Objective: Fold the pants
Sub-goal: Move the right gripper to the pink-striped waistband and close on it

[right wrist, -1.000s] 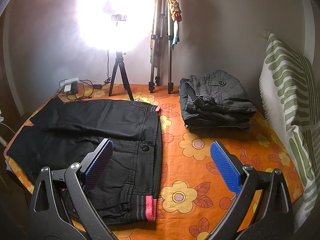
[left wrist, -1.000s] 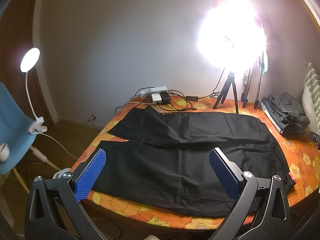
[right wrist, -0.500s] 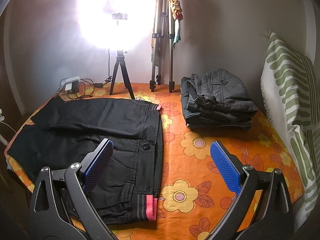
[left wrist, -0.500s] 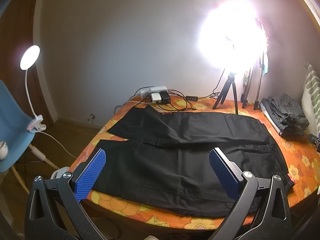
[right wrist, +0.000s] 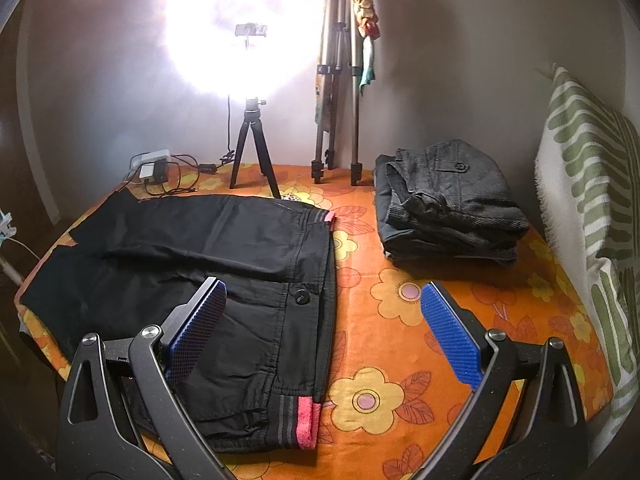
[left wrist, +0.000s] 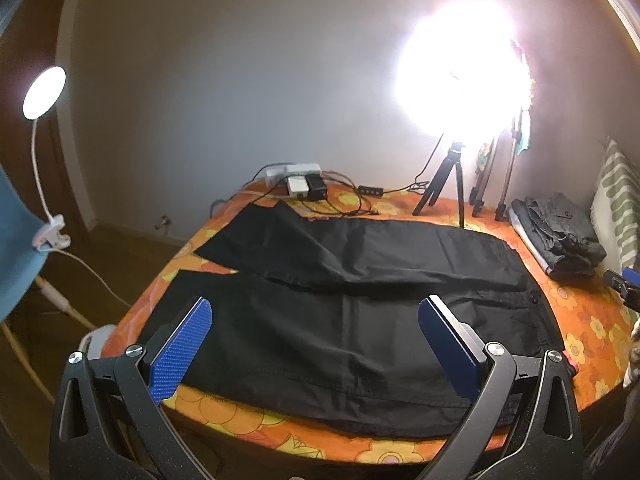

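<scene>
An orange flower-print surface (right wrist: 400, 392) stands against a grey wall, lit by a glaring lamp on a small tripod (right wrist: 253, 148). Folded grey clothes (right wrist: 448, 208) sit at its far right. Black pants (left wrist: 340, 304) lie flat across it, legs spread leftward. The left claw (left wrist: 316, 344) and right claw (right wrist: 322, 340) hover wide open, empty.

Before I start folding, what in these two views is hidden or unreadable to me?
- Lamp head, both views: glare washes it out.
- Black pants near hem, left wrist view: the left gripper frame covers it.
- Pants' near waist corner, right wrist view: partly behind the right gripper.
- Folded grey garment: lower layers and type indistinct.
- Table front edge: cut off by both frames.
</scene>
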